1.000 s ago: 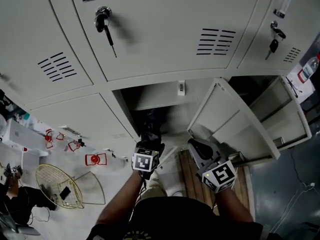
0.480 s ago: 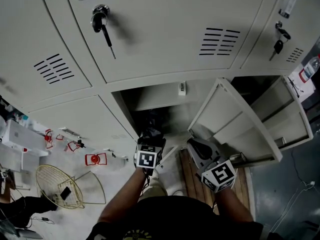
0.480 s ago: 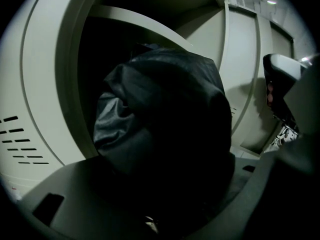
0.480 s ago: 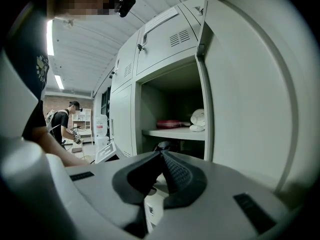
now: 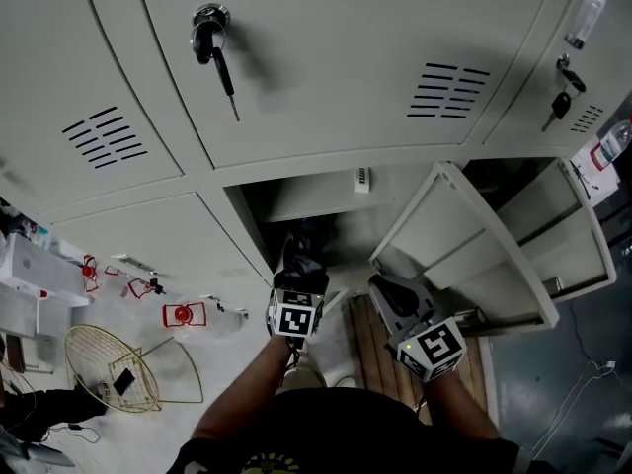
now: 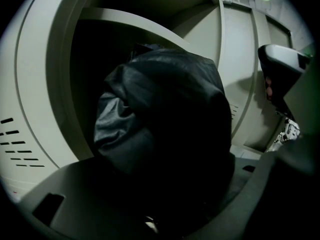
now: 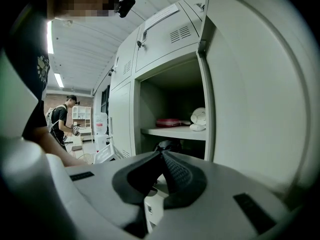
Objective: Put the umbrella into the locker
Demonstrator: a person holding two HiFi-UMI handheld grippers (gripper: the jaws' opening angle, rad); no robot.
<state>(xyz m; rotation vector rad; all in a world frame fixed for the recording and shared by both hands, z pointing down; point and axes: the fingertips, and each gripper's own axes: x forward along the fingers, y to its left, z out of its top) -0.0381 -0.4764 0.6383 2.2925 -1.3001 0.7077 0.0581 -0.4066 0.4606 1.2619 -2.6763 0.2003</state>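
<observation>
Umbrella (image 6: 165,109) at locker (image 5: 306,194) mouth
Slide straight in, low, with left gripper (image 5: 297,268) jaws gripping it, right gripper (image 7: 161,156) jaws pinched together, empty.

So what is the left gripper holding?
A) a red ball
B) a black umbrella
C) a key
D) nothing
B: the left gripper is shut on the black umbrella, whose folded fabric points into the open locker.

The locker (image 5: 326,67) is showing smooth, matt painted metal. The umbrella (image 6: 165,109) is wearing black cloth, creased and faintly glossy. The planks (image 5: 370,354) below are looking like bare wood.
</observation>
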